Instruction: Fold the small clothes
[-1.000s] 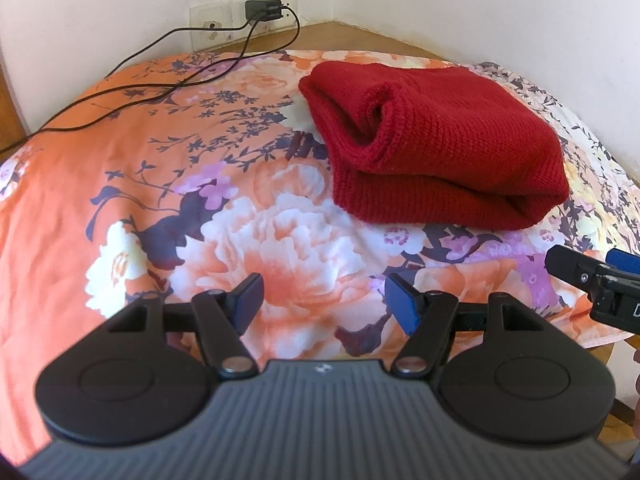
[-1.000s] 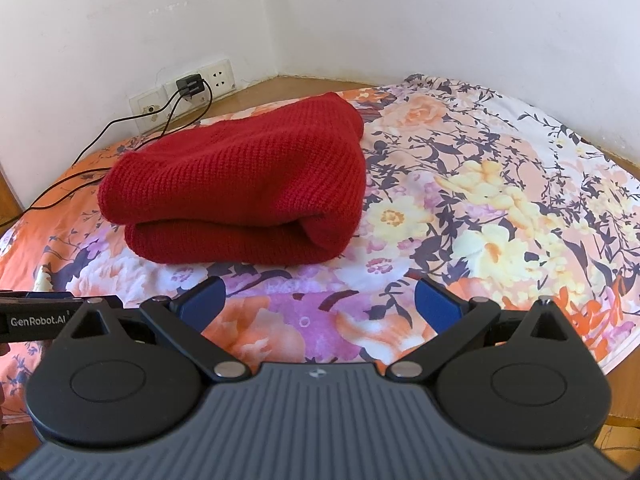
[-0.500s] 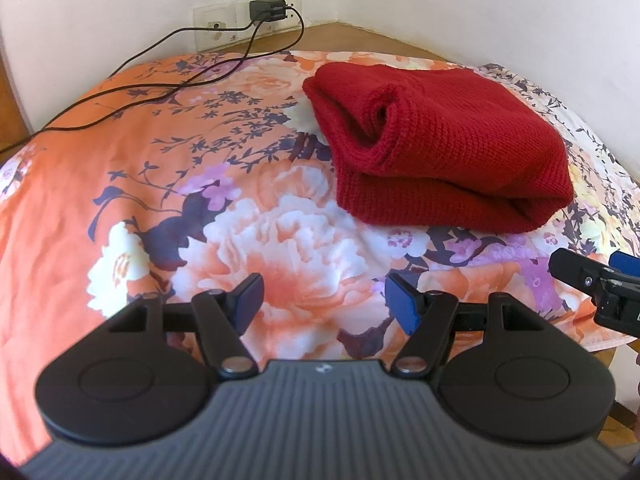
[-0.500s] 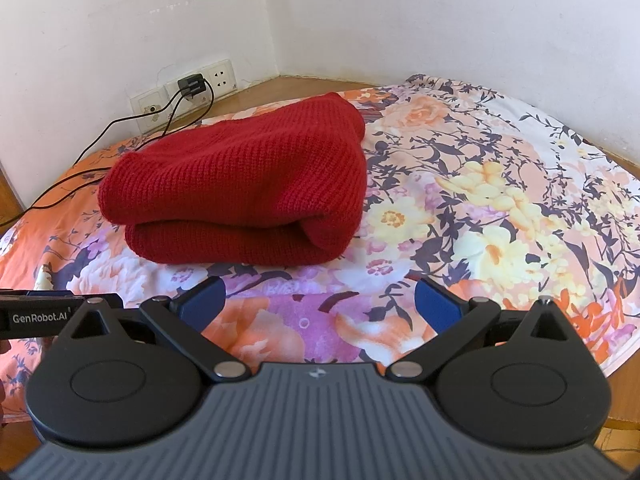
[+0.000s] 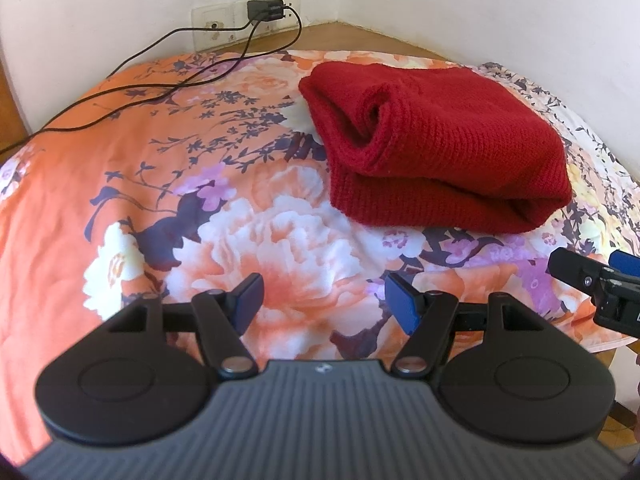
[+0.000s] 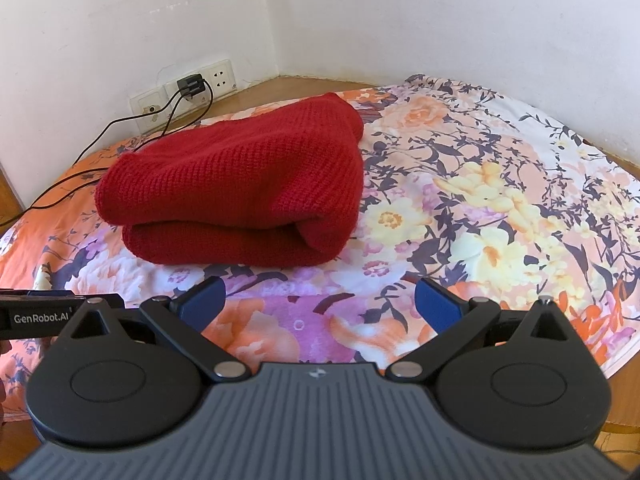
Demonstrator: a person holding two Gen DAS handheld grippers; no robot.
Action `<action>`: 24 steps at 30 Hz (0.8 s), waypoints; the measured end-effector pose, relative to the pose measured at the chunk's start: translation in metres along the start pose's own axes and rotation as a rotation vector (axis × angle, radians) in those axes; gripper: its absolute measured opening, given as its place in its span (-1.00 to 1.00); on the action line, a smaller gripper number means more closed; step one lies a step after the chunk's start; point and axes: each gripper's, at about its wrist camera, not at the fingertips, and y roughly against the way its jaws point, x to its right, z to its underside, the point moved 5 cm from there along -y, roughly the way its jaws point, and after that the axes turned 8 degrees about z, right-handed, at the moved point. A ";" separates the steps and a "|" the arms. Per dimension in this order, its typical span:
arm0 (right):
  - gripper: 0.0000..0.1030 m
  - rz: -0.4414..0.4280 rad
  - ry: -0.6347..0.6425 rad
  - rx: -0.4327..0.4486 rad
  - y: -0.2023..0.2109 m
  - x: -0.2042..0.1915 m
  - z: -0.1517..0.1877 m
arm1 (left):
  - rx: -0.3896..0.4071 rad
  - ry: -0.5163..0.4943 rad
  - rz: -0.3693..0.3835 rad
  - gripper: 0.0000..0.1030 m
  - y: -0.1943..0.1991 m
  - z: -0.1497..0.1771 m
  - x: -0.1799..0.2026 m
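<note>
A red knitted garment (image 5: 436,144) lies folded in a thick bundle on the floral sheet (image 5: 168,184); in the right wrist view the same garment (image 6: 240,196) sits left of centre. My left gripper (image 5: 322,302) hovers open above the sheet, short of the bundle and to its left, holding nothing. My right gripper (image 6: 318,302) is also open and empty, just in front of the bundle's near edge. The right gripper's finger (image 5: 576,272) pokes in at the right edge of the left wrist view.
A black charger (image 5: 266,9) sits in a wall socket, and its cables (image 5: 160,92) trail over the far left of the sheet. White walls meet in a corner behind. The sheet's front edge (image 6: 600,364) drops off at lower right, showing wood.
The left gripper has drifted slightly, so the bundle sits a touch lower and further right in its view. The right gripper and the garment look unchanged.
</note>
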 end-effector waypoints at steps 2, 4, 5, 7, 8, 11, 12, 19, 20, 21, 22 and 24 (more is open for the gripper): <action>1.00 -0.002 0.002 -0.001 0.000 0.000 0.000 | -0.001 0.001 -0.001 0.33 0.000 0.001 -0.001; 1.00 -0.004 0.002 -0.002 0.000 -0.001 0.001 | -0.001 0.003 -0.003 0.33 0.001 0.001 -0.001; 1.00 -0.005 0.003 -0.003 0.000 -0.001 0.001 | -0.001 0.004 -0.004 0.33 0.001 0.001 -0.002; 1.00 -0.005 0.003 -0.002 0.000 -0.001 0.001 | -0.001 0.004 -0.004 0.33 0.002 0.001 -0.002; 1.00 -0.005 0.003 -0.001 0.000 -0.001 0.001 | -0.001 0.004 -0.004 0.33 0.002 0.001 -0.002; 1.00 -0.005 0.002 0.000 0.002 -0.002 0.001 | -0.001 0.004 -0.003 0.33 0.002 0.002 -0.002; 1.00 -0.004 0.002 0.000 0.002 -0.002 0.001 | -0.001 0.004 -0.003 0.33 0.002 0.001 -0.002; 1.00 0.000 0.000 0.005 0.004 -0.003 0.001 | -0.001 0.005 -0.002 0.33 0.002 0.002 -0.003; 1.00 -0.001 0.000 0.005 0.004 -0.003 0.002 | -0.002 0.006 -0.002 0.33 0.002 0.002 -0.003; 1.00 -0.002 0.000 0.006 0.004 -0.003 0.001 | -0.002 0.006 -0.001 0.33 0.003 0.002 -0.003; 1.00 -0.002 0.000 0.006 0.005 -0.003 0.001 | -0.002 0.006 -0.002 0.33 0.003 0.002 -0.003; 1.00 -0.003 -0.001 0.009 0.005 -0.003 0.000 | -0.003 0.005 -0.002 0.33 0.002 0.002 -0.003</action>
